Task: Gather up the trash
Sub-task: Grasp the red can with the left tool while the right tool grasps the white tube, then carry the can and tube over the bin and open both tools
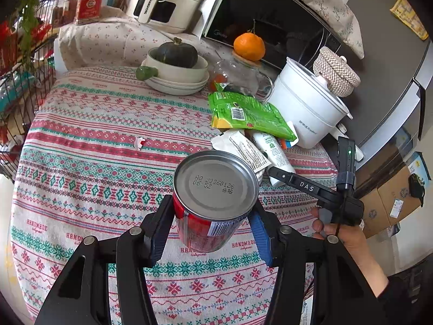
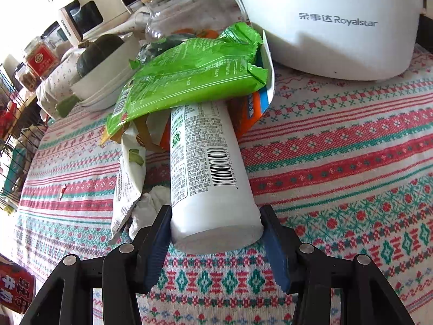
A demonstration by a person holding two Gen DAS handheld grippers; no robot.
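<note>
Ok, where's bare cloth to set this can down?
Bare tablecloth lies left of the red can, bordered by the stacked bowls and wire rack; only a paper scrap sits there. The wrapper pile beside the white cooker is crowded.

The bag (image 2: 189, 73) lies on the bottle (image 2: 208, 168), before the cooker (image 2: 333, 27). A wrapper (image 2: 130, 168) lies left of the bottle, perhaps touching it.

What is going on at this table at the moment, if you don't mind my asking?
A person is collecting trash with two tools. The left hand-held gripper holds a red metal can above the patterned tablecloth. The right hand-held gripper is closed on a white plastic bottle lying under a green snack bag in the wrapper pile.
</note>
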